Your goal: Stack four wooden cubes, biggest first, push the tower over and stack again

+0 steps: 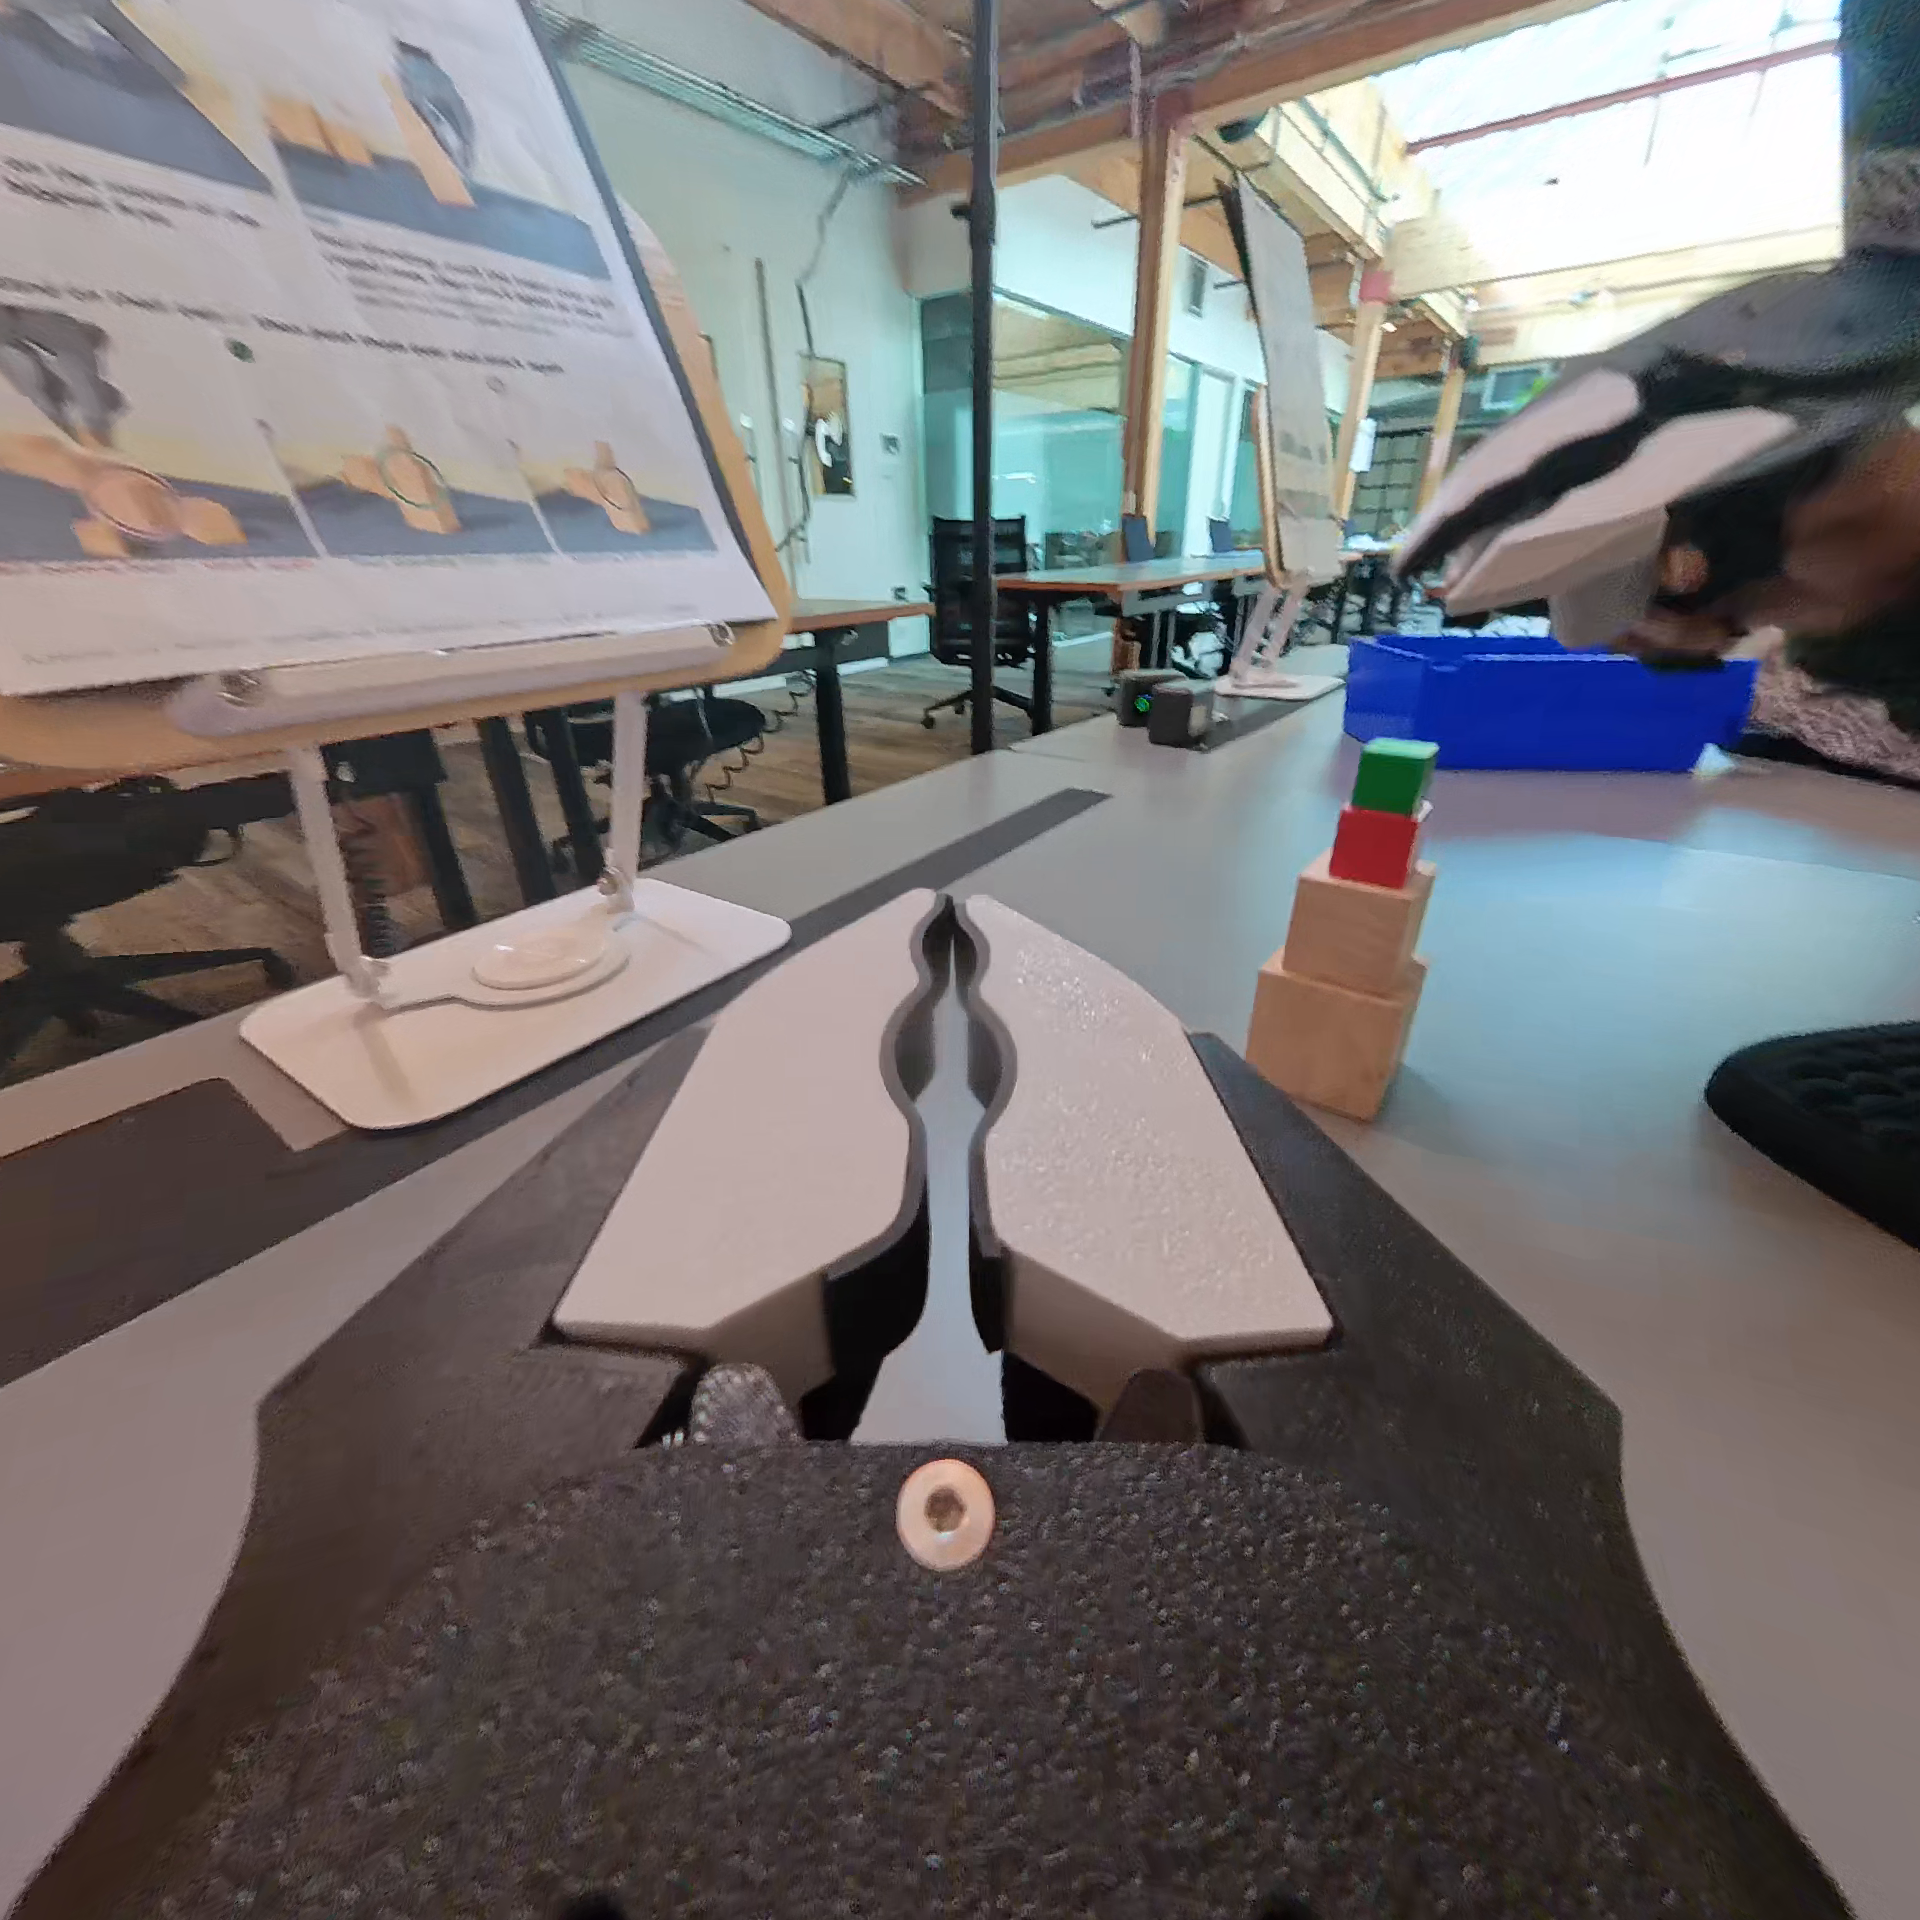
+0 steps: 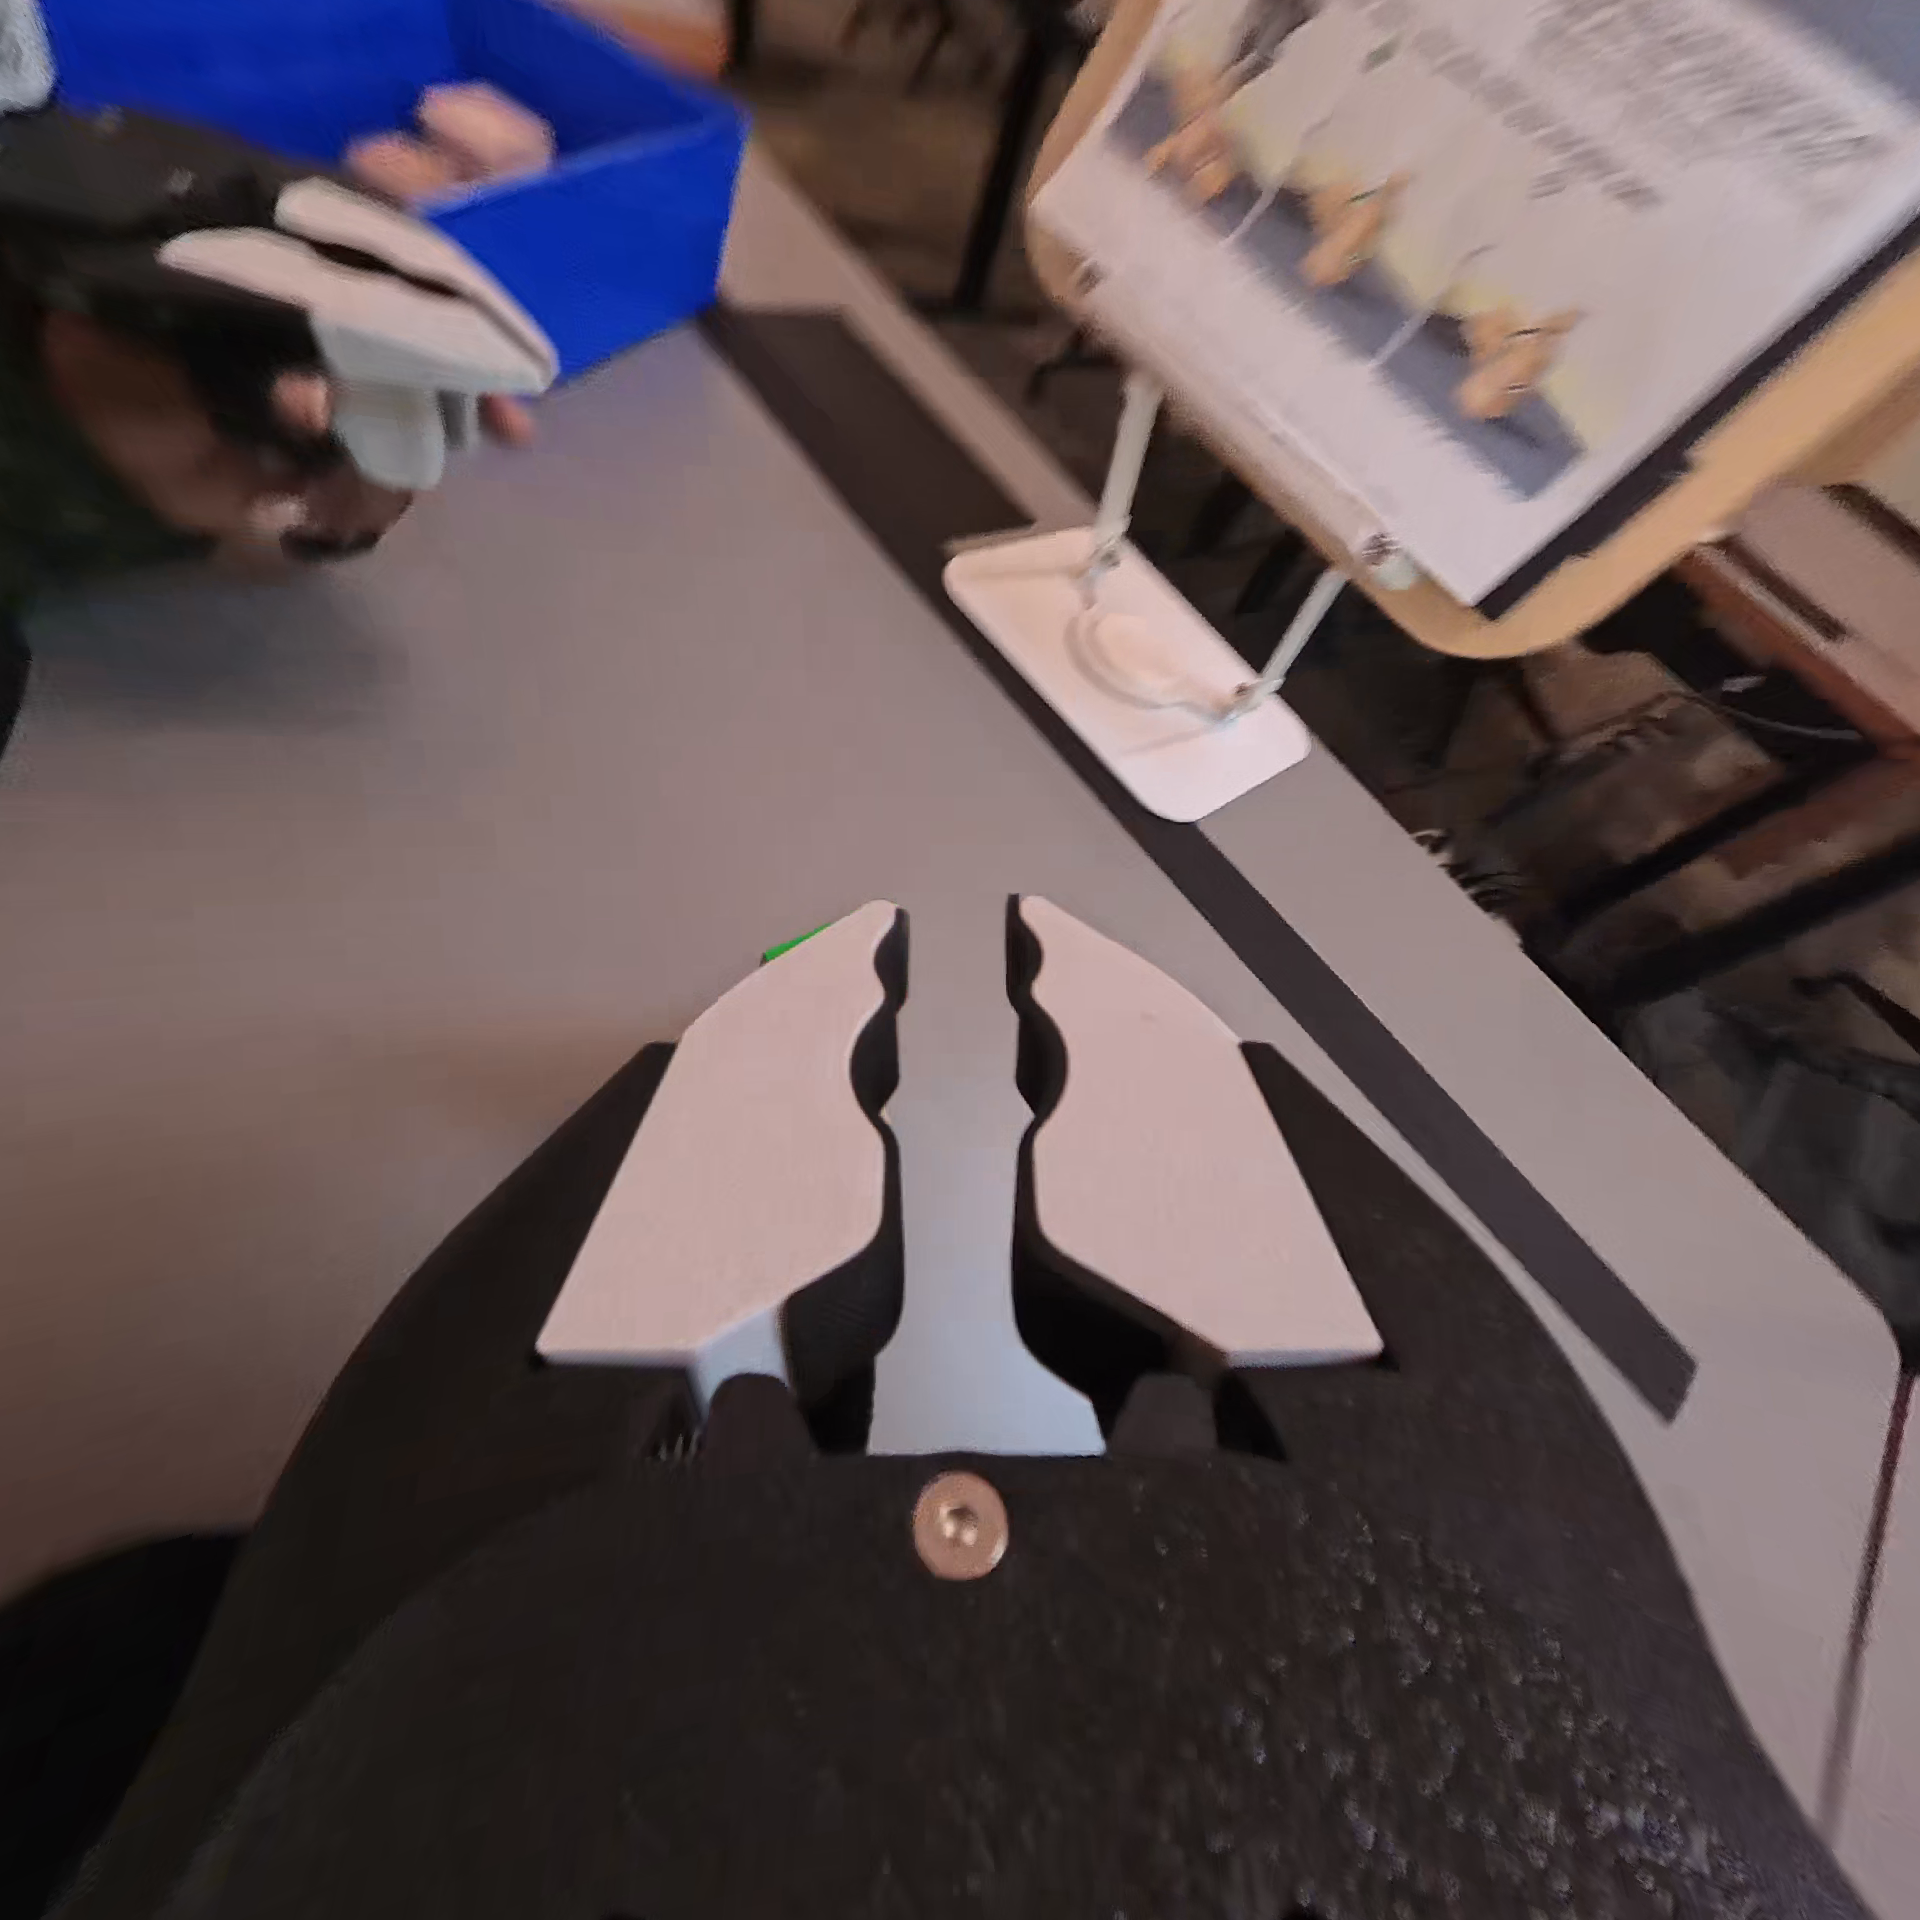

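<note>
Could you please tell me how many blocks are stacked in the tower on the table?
4. A large wooden block sits on the grey table, a smaller wooden block on it, then a red block, and a green block on top. Loose pieces in the blue bin are not counted.

A green cube (image 1: 1397,774) tops a red cube (image 1: 1374,847) on two tan wooden blocks (image 1: 1340,977); the bin (image 1: 1538,707) looks blue.

wooden blocks (image 1: 1340,997): 2 | red block (image 1: 1374,844): 1 | green block (image 1: 1396,775): 1 | blue bin (image 1: 1538,707): 1 | document stands (image 1: 499,987): 2
</note>
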`<state>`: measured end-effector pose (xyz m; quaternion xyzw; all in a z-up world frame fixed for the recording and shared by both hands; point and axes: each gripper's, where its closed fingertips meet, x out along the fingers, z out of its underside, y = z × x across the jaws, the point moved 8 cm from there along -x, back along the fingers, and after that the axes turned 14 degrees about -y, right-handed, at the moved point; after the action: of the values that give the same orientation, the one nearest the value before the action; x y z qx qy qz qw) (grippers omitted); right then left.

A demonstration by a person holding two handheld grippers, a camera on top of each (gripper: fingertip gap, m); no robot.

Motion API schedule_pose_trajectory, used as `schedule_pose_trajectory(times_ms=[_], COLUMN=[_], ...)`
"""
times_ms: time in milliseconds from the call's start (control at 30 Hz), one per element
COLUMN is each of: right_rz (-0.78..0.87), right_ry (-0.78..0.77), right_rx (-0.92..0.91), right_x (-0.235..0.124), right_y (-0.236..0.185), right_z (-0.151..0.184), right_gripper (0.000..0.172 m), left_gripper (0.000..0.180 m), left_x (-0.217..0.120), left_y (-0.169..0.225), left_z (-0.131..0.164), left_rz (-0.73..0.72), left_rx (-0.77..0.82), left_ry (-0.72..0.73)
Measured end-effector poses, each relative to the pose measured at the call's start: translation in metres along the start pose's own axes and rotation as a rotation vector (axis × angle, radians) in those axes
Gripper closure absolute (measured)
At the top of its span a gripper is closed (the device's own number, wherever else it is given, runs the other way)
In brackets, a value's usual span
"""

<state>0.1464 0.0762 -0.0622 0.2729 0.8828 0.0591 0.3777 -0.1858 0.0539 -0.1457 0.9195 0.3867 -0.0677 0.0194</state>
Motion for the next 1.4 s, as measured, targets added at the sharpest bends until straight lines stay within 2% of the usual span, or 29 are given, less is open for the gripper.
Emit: schedule_pose_trajectory(times_ms=[33,100,233,400,500,633,733,933,1167,1400], right_rz=[0.043,0.114,0.197,0.234,0.267,0.307,0.291,0.305,0.353,0.353], right_ry=[0.055,0.152,0.277,0.288,0.230,0.138,0.147,0.164,0.156,0.104], right_rx=[0.065,0.203,0.403,0.509,0.538,0.518,0.481,0.413,0.424,0.439], right_x=[-0.002,-0.005,-0.002,0.010,0.022,0.034,0.035,0.036,0.039,0.044], right_y=[-0.005,-0.016,-0.035,-0.033,-0.034,-0.038,-0.042,-0.048,-0.044,-0.043], right_z=[0.007,0.023,0.056,0.079,0.093,0.101,0.097,0.094,0.098,0.101], right_gripper=[0.159,0.170,0.171,0.171,0.168,0.161,0.171,0.171,0.171,0.171], left_gripper=[0.180,0.180,0.180,0.180,0.180,0.180,0.180,0.180,0.180,0.180], left_x=[-0.003,-0.008,-0.018,-0.026,-0.032,-0.033,-0.030,-0.029,-0.035,-0.034], left_y=[0.000,0.003,0.014,0.018,0.014,0.011,0.013,0.015,0.002,0.006], left_z=[-0.004,-0.013,-0.021,-0.012,-0.013,-0.011,-0.009,0.003,0.023,0.023], left_rz=[-0.017,-0.039,-0.049,0.012,0.035,0.027,0.036,0.071,0.030,0.032], left_rx=[-0.014,-0.047,-0.004,-0.048,-0.089,-0.106,-0.089,-0.087,-0.114,-0.106], left_ry=[0.016,0.050,0.050,0.034,0.066,0.072,0.054,0.010,-0.042,-0.044])
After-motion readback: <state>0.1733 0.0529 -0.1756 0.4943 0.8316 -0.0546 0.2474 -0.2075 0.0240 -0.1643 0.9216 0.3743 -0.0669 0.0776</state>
